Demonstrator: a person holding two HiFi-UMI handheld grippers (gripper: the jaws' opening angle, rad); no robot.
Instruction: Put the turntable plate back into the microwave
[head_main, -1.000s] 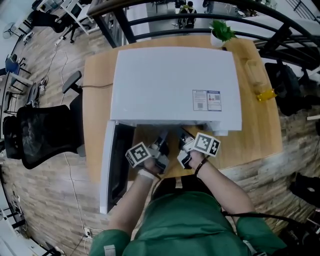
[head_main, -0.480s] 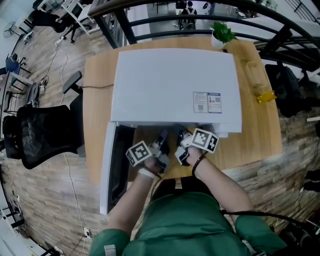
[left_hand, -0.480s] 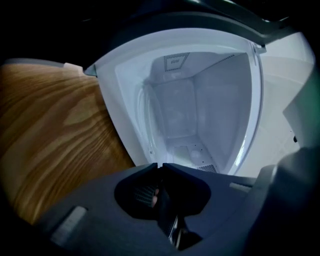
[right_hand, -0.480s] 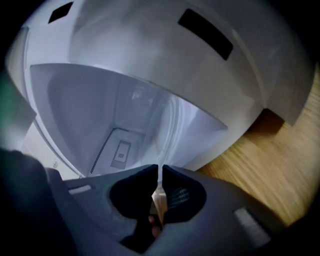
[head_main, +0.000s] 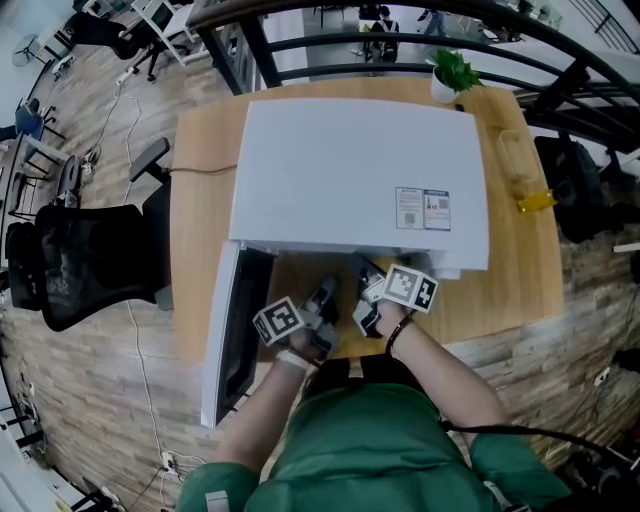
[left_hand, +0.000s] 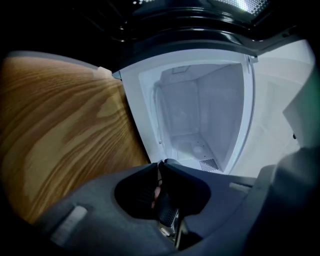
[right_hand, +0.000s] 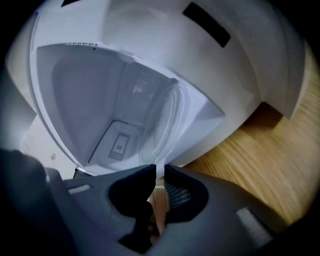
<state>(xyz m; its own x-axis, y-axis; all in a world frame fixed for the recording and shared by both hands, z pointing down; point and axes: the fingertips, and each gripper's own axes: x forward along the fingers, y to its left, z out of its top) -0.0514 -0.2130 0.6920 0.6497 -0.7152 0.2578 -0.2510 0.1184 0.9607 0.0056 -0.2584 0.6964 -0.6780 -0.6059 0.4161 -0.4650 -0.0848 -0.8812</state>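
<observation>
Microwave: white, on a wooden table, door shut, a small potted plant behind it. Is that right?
One thing is wrong: the door is open, swung out to the picture's left, as the head view shows. The rest stands: the microwave is white, sits on the wooden table, and a small potted plant stands behind it.

an office, by the black mesh swivel chair (head_main: 80, 265) beside the wooden desk (head_main: 195, 220) (more chairs (head_main: 135, 45) behind).
</observation>
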